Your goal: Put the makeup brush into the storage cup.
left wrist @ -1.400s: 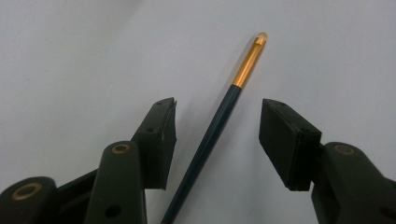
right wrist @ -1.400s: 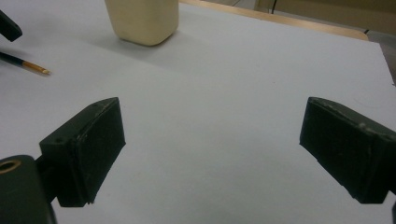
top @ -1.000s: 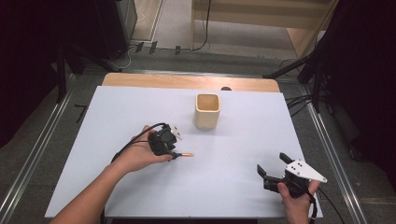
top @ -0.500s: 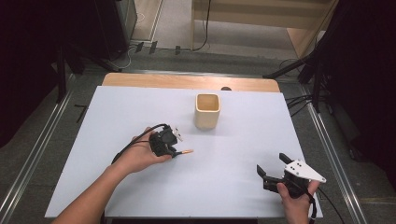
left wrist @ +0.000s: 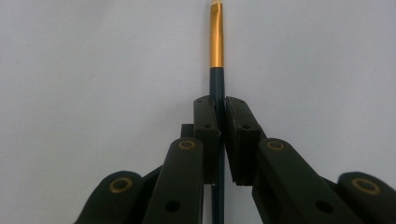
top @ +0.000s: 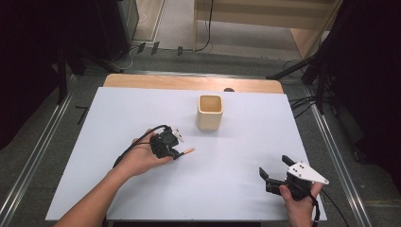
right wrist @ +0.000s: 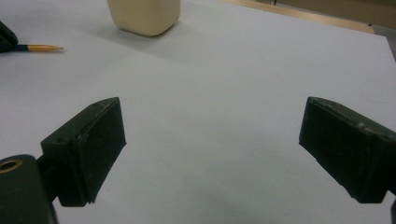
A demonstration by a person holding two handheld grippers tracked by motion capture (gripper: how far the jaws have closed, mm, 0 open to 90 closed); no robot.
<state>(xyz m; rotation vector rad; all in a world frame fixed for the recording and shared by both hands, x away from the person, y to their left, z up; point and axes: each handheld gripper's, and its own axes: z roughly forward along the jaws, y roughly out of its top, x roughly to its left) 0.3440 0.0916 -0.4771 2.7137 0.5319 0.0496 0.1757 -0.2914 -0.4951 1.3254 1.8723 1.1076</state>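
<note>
One step down: we had the pencil (left wrist: 217, 88) caught, and that was the grab settled as far as we could judge.
Left gripper (top: 176, 152): our jaws had just been closing, and in the left gripper view they sat clamped on the dark shaft, one pad on each side of it.
Pencil, position: it lay low over the white table (top: 236, 179), left of centre in the high view, its gold band and pale tip poking out past the jaws toward the cup (top: 210, 112).
Pencil, contact: we could not tell whether it rested on the sheet or had cleared it.
Cup: it stood upright near the far middle of the table, mouth open, nothing visible inside it from above, apart from the pencil's tip.
Right gripper (top: 274, 176): we held it at the near right corner, jaws wide apart, with nothing between them but bare table in the right gripper view.
Done so far: the pinch on the pencil, and nothing more.
Left to do, in our judgement: lift it, carry it across to the cup, stand it tip down or tip up over the mouth, and let go.
Watch point: the grip sat behind the gold band, so a long free end could swing as we tilted it.
</note>
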